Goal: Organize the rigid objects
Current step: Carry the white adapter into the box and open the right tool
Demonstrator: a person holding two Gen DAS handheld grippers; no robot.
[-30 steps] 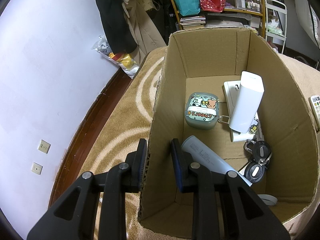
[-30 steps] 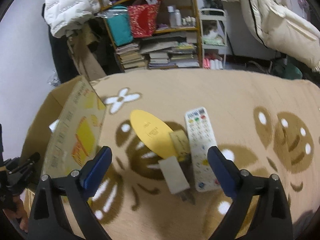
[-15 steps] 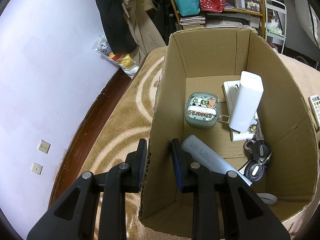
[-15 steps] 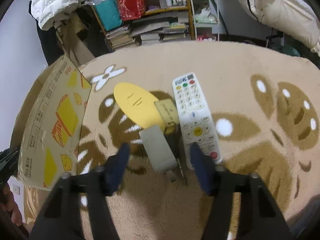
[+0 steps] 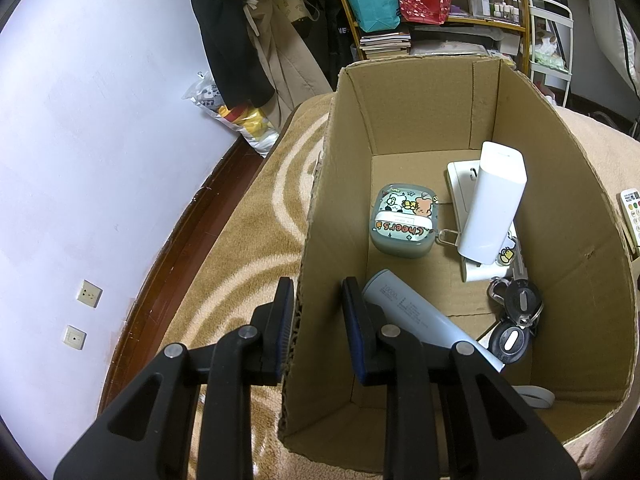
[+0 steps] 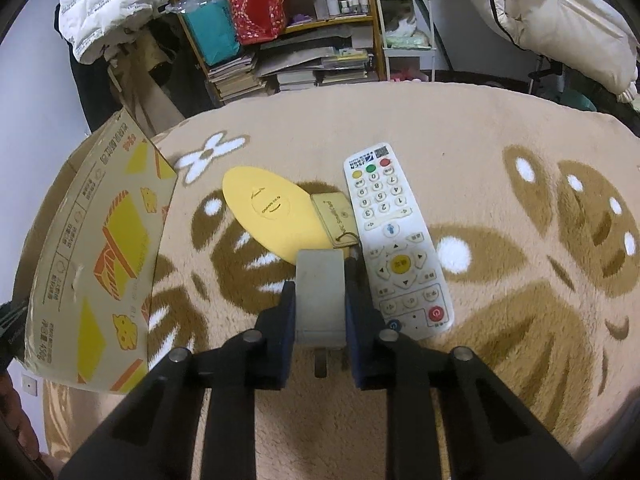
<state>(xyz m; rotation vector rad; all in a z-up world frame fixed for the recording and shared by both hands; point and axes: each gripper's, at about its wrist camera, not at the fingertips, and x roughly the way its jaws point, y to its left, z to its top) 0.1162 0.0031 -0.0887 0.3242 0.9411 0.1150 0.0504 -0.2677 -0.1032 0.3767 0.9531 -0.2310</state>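
My right gripper (image 6: 320, 294) is shut on a grey plug-in charger (image 6: 320, 280) lying on the brown patterned blanket; its metal prongs point back at me. Beside the charger lie a yellow oval card (image 6: 268, 208), a tan key tag (image 6: 334, 216) and a white remote (image 6: 394, 240). My left gripper (image 5: 316, 300) stands open astride the left wall of the cardboard box (image 5: 320, 208), outer pad against the wall. In the box are a cartoon-printed case (image 5: 404, 222), a leaning white power bank (image 5: 492, 204), a grey-blue cylinder (image 5: 416, 320) and keys (image 5: 516, 312).
In the right wrist view the box (image 6: 100, 248) stands left of the loose items. A cluttered shelf (image 6: 280, 20) with books and bags stands behind the bed, hanging coats (image 5: 240, 40) to its left. A white wall (image 5: 80, 160) and wooden floor run along the bed's left.
My right gripper has dropped toward the blanket and gone from wide open to shut on the grey charger. The left gripper and the box have not moved.
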